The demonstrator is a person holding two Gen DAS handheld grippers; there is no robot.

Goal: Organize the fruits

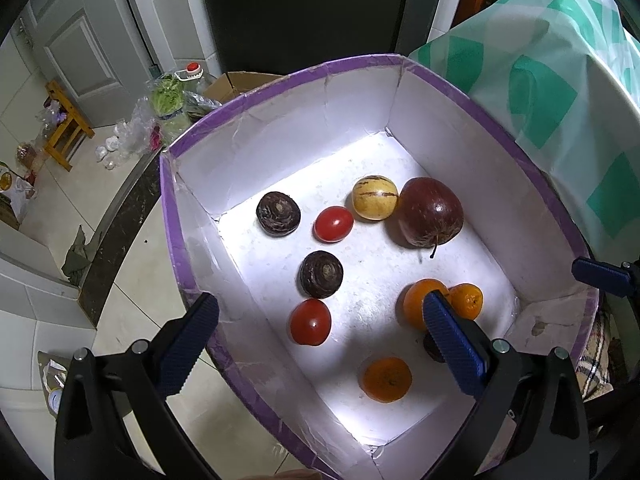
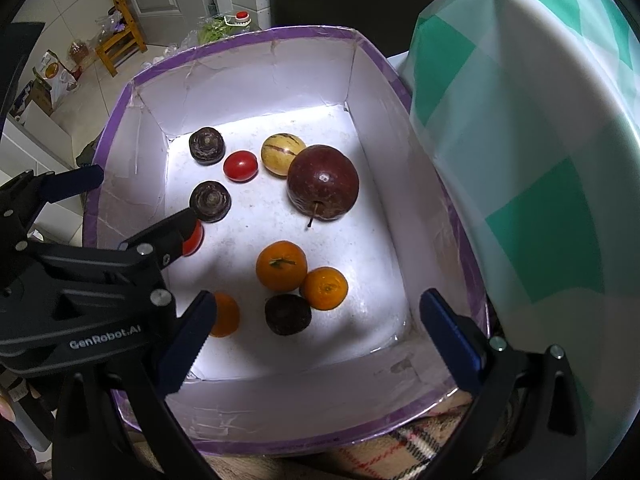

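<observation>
A white box with a purple rim (image 1: 280, 80) (image 2: 248, 38) holds several fruits: a dark red apple (image 1: 431, 212) (image 2: 323, 182), a yellow striped melon (image 1: 375, 197) (image 2: 282, 153), two tomatoes (image 1: 333, 223) (image 1: 310, 322), three oranges (image 1: 386, 379) (image 2: 281, 265) (image 2: 324, 288) and dark round fruits (image 1: 278, 213) (image 1: 321, 274) (image 2: 287, 314). My left gripper (image 1: 320, 332) is open and empty above the box's near left corner; it also shows in the right wrist view (image 2: 136, 196). My right gripper (image 2: 316, 330) is open and empty above the near wall.
A table under a green-and-white checked cloth (image 1: 560, 92) (image 2: 540, 140) stands right of the box. On the tiled floor to the left are a wooden stool (image 1: 66, 124), bags of greens (image 1: 168, 96) and a cardboard box (image 1: 240, 82).
</observation>
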